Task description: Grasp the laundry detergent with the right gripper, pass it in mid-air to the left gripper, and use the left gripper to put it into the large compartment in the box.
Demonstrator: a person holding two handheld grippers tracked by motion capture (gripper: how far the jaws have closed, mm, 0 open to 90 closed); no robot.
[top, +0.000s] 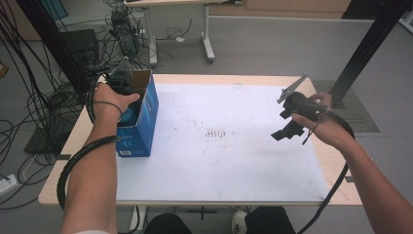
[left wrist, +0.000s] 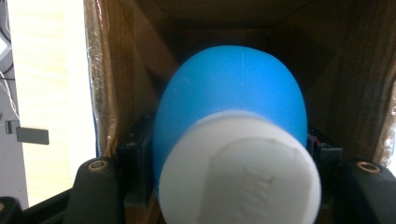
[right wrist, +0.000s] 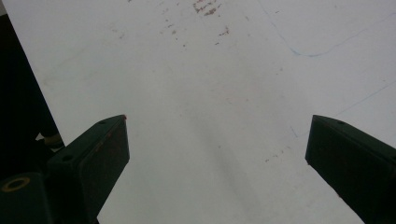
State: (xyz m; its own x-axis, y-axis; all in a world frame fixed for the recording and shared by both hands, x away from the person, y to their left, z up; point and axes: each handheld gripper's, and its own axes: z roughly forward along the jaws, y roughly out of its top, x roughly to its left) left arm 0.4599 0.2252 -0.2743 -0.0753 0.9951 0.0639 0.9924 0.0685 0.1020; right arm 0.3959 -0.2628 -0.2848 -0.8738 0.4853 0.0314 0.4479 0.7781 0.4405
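left claw (left wrist: 229,186) clamped on one blue bottle (left wrist: 231,93) | in one box (top: 146,114) | right claw (right wrist: 217,154) wide open, empty

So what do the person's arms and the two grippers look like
Both forearms are bare. The left gripper and right gripper are black, each with two blocky black jaws, a grey three-cornered plate on top and a thick black ribbed cable trailing back along the arm.

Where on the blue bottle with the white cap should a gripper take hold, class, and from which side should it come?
Grip the blue bottle across its rounded body just behind the white cap, coming in through the open top of the box. The box walls close off every other side, and the left gripper likely already holds it this way.
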